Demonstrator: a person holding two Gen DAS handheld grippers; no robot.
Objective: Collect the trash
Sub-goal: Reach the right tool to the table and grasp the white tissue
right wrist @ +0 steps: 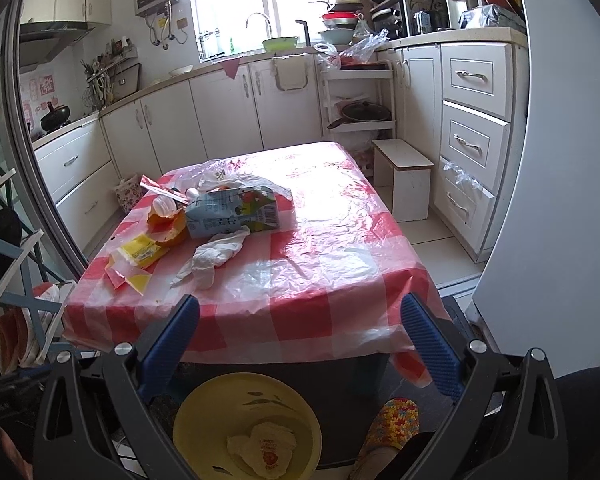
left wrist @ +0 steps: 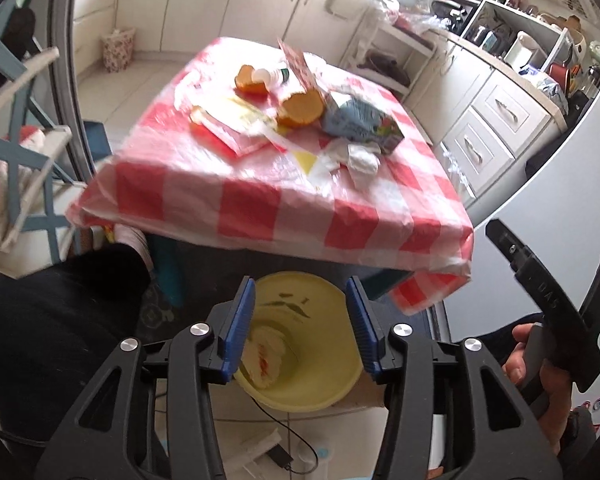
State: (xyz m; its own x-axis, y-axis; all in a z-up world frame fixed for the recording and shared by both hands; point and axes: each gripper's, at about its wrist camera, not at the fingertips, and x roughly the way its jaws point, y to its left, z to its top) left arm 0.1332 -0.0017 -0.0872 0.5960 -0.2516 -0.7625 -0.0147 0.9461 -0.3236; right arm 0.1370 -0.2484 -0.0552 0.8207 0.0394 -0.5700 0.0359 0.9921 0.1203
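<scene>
My left gripper (left wrist: 300, 328) has its blue fingers (left wrist: 240, 320) spread apart with nothing between them, hanging right over the yellow bin (left wrist: 300, 396) on the floor below the table edge. Inside the bin I can see one crumpled white wrapper (left wrist: 264, 356) with red print, and that's about all that's in there. My right gripper (right wrist: 300, 344) is also wide open and empty, fingers (right wrist: 172, 344) framing the same bin (right wrist: 204, 412) from the other side, wrapper (right wrist: 262, 454) sitting at the bottom.

Further out, the table (right wrist: 320, 280) with the red-and-white checked cover still carries the trash: a squashed light blue carton (right wrist: 232, 212), a crumpled white tissue (right wrist: 216, 256) just in front of it, orange peels (right wrist: 168, 228), a yellow packet (right wrist: 142, 250), a small white bottle (left wrist: 270, 75) and a clear plastic bag (right wrist: 236, 178) behind the carton.
</scene>
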